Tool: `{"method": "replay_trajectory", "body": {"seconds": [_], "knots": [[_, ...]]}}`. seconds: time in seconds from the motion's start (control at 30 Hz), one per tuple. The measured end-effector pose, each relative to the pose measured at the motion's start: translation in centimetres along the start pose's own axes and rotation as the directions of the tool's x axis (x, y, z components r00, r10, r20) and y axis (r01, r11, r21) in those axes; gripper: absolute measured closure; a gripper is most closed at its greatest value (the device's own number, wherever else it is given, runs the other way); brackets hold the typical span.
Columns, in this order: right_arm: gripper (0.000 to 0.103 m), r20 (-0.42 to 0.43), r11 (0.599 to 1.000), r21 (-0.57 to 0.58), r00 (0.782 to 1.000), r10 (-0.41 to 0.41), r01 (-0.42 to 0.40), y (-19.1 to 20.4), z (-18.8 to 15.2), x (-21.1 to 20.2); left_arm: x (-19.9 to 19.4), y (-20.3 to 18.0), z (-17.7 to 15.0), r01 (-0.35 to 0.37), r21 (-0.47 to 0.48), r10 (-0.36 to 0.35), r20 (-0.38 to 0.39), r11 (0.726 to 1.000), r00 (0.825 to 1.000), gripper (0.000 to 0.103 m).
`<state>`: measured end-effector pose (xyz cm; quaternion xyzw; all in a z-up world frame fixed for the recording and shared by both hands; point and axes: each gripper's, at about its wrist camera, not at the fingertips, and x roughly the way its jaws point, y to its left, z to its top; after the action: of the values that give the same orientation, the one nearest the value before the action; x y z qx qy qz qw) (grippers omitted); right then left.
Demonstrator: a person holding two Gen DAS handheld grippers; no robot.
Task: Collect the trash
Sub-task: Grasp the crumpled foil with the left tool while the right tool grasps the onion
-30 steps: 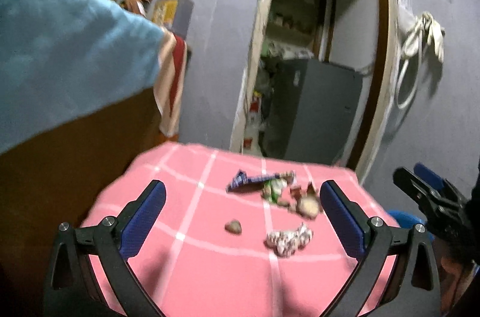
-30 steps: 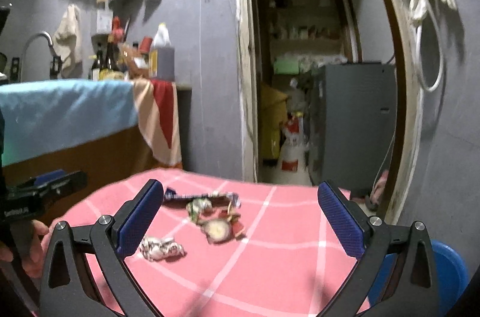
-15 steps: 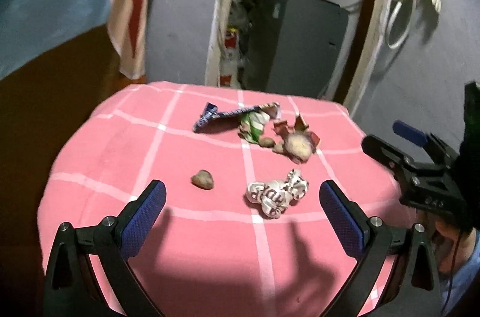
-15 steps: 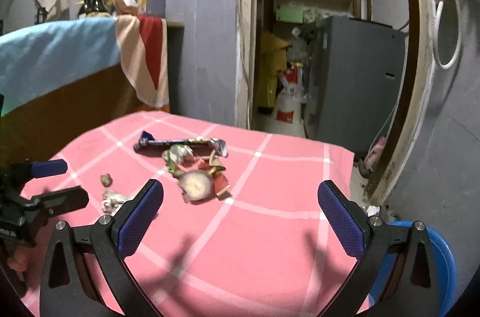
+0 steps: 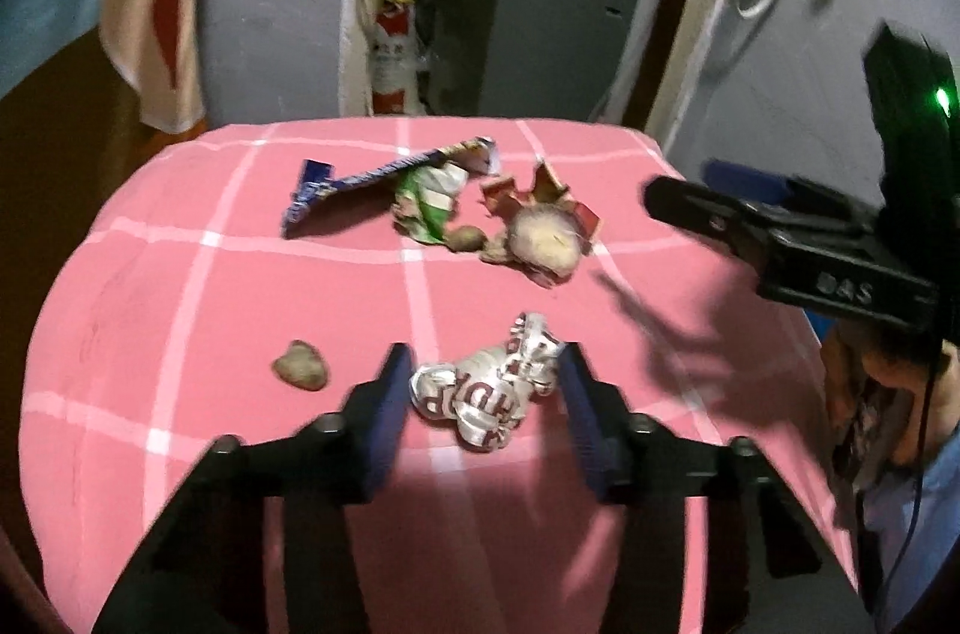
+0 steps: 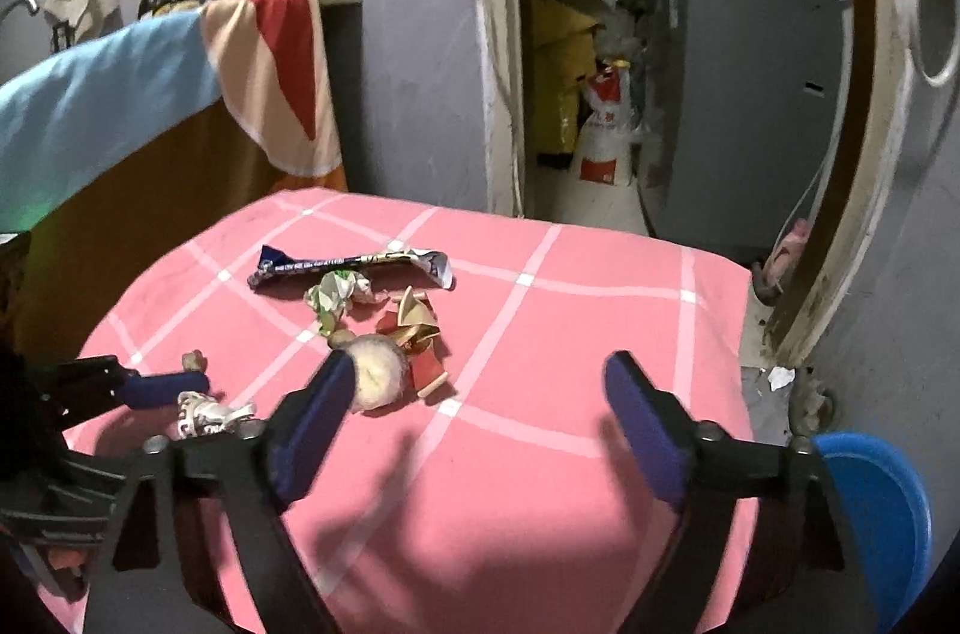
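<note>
Trash lies on a pink checked tablecloth (image 5: 180, 274). A crumpled white-and-maroon wrapper (image 5: 486, 394) sits between the fingers of my left gripper (image 5: 487, 415). Its jaws are closing and the pads stand just beside the wrapper without squeezing it. Farther back lie a long blue wrapper (image 5: 360, 184), a green-white crumpled wrapper (image 5: 429, 202), torn red paper (image 5: 540, 193) and a pale round lump (image 5: 546, 241). A small brown lump (image 5: 300, 364) rests left of my left gripper. My right gripper (image 6: 480, 394) is closing over bare cloth, its left finger next to the pale lump (image 6: 375, 376).
A blue basin (image 6: 870, 514) stands on the floor right of the table. A wooden counter draped in blue cloth (image 6: 90, 105) runs along the left. Behind the table are a doorway and a grey cabinet (image 6: 738, 105). The right gripper (image 5: 690, 190) reaches in from the right.
Both grippers came forward and tipped down toward the table. The left jaws narrowed from wide open to either side of the crumpled wrapper. The right jaws narrowed a little.
</note>
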<state>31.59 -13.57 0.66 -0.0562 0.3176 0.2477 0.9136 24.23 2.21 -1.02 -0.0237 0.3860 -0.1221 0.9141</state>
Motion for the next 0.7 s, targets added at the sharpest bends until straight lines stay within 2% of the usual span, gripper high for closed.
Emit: {"method": "replay_trajectory", "body": {"seconds": [0.07, 0.17, 0.23, 0.4, 0.57, 0.7], "knots": [[0.027, -0.020, 1.000, -0.011, 1.000, 0.011, -0.011, 0.2, 0.3, 0.7, 0.2, -0.1, 0.0, -0.016, 0.013, 0.016, -0.003, 1.000, 1.000, 0.070], [0.037, -0.043, 0.999, -0.021, 0.998, 0.036, -0.037, 0.4, 0.8, 1.7, 0.6, 0.2, 0.2, -0.018, -0.002, 0.018, -0.003, 1.000, 1.000, 0.072], [0.049, -0.062, 0.997, -0.032, 0.996, 0.065, -0.067, 0.7, 1.0, 2.3, 0.7, 0.7, 0.3, -0.030, -0.024, 0.030, 0.002, 0.999, 1.000, 0.073], [0.061, -0.111, 0.989, -0.085, 0.987, 0.116, -0.125, 1.9, 0.7, 3.2, 0.4, 2.7, 0.5, -0.058, -0.115, 0.059, 0.008, 0.992, 0.998, 0.074], [0.062, -0.157, 0.976, -0.119, 0.974, 0.165, -0.185, 3.0, 0.2, 4.1, -0.2, 4.3, 0.6, -0.066, -0.183, 0.070, 0.014, 0.981, 0.997, 0.074], [0.062, -0.172, 0.971, -0.149, 0.972, 0.160, -0.186, 3.8, 0.1, 4.6, -0.3, 4.7, 0.5, -0.057, -0.203, 0.060, 0.013, 0.977, 0.998, 0.074]]}}
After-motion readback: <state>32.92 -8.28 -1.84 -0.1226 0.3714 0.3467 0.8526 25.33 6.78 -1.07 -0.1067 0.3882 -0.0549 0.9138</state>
